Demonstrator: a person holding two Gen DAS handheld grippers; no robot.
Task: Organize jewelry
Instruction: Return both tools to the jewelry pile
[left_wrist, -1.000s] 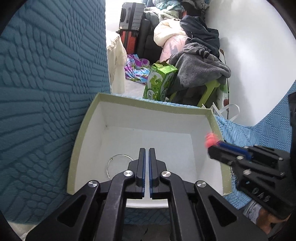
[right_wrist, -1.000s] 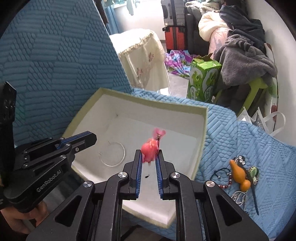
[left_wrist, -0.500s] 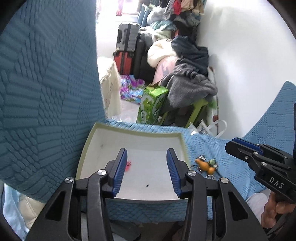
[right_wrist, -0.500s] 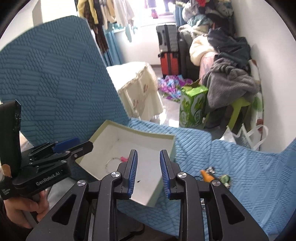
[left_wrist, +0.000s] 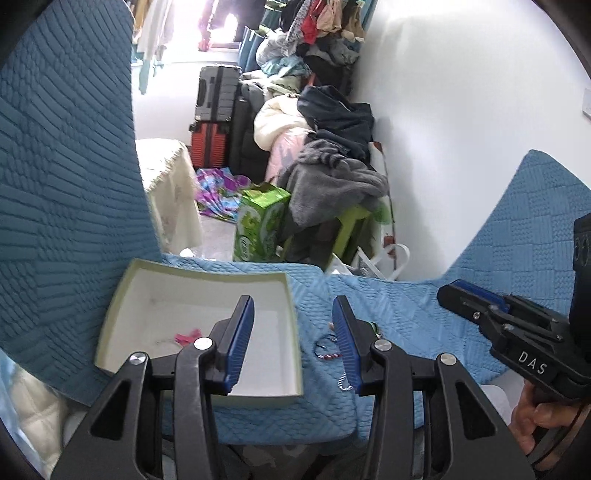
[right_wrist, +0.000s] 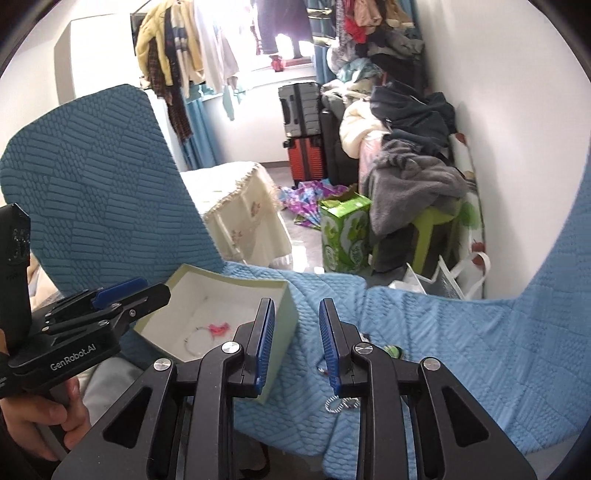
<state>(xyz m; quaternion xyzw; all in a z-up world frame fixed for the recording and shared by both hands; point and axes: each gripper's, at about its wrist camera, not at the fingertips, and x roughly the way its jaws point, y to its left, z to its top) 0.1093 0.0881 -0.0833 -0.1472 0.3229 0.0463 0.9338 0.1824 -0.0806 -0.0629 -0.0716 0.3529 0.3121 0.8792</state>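
Note:
A white box with a pale green rim (left_wrist: 207, 272) lies on the blue quilted cover. A pink ornament (left_wrist: 186, 336) lies inside it; in the right wrist view the pink ornament (right_wrist: 218, 328) sits beside a thin silver bangle (right_wrist: 194, 341). Loose jewelry (left_wrist: 327, 349) lies on the cover right of the box, seen also as a beaded chain (right_wrist: 334, 404). My left gripper (left_wrist: 293, 301) hovers above the box's right corner, open with nothing between its fingers. My right gripper (right_wrist: 296, 302) hangs over the box's right wall, open and holding nothing.
A blue quilted backrest (left_wrist: 66, 177) rises at the left. Beyond the cover's far edge stand a green carton (left_wrist: 258, 225), a heap of clothes (left_wrist: 332, 177), suitcases (left_wrist: 214, 110) and a cream-draped table (right_wrist: 240, 206). A white wall (left_wrist: 461, 129) closes the right.
Both grippers rose and drew back from the box. The right one let go of the pink ornament, which now lies in the box. The left jaws opened from shut.

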